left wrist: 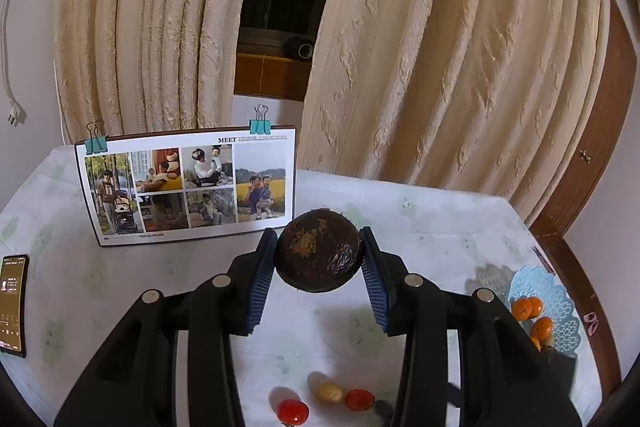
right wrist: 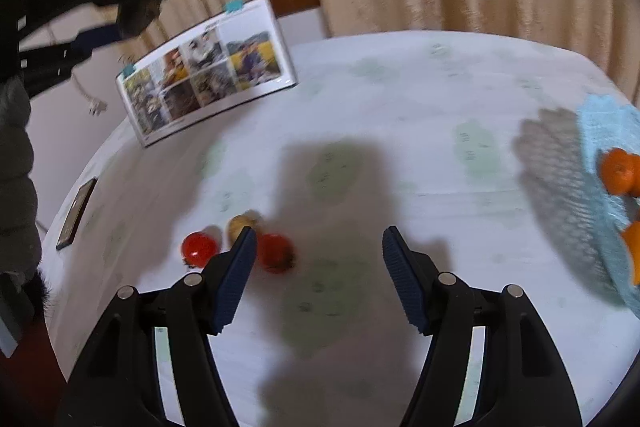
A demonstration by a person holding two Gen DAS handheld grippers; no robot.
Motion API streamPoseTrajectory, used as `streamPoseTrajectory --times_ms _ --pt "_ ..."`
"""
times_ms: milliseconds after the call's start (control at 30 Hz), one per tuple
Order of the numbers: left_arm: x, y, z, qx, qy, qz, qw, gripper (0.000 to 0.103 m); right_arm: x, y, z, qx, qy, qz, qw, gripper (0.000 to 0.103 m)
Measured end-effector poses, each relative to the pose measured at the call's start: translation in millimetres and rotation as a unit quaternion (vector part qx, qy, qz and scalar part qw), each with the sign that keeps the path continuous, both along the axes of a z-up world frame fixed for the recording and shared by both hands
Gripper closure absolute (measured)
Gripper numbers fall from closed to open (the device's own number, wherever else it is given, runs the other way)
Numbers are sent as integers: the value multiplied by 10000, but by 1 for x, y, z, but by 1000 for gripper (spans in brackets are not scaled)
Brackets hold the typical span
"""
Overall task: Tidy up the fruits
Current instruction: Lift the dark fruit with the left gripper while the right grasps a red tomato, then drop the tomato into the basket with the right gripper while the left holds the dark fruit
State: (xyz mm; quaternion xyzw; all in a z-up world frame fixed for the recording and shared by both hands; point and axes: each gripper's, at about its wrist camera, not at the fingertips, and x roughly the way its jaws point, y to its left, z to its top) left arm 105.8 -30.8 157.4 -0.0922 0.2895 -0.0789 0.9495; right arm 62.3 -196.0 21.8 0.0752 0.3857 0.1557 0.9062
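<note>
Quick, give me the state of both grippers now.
Left gripper: shut on the dark brown round fruit, held above the table.
Right gripper: jaws open, holding nothing.

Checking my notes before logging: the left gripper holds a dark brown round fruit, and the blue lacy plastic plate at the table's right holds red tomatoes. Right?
Not quite. The blue lacy plastic plate holds orange fruits, not red tomatoes; the left wrist view shows it. The left gripper does hold the dark brown round fruit.
</note>
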Motion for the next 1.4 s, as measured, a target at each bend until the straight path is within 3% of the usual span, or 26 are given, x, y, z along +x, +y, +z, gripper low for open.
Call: streamPoseTrajectory --times_ms 200,400,867,1167,1400 --pt "-1 3 3 -88 -10 -11 10000 61 4 31 -10 -288 141 472 9984 57" --pt "-3 3 4 -141 -27 -60 9999 61 5 42 -17 -430 244 560 9972 75" --pt "-5 -3 5 -145 -35 -162 9998 61 -12 13 3 -196 -37 156 9997 76" --pt "-9 -15 5 -113 -36 -333 9994 61 -33 -68 29 124 -417 -1004 9940 76" --pt "-12 -26 4 -66 -29 -465 9989 61 -57 -142 45 294 -654 -2003 9771 76"
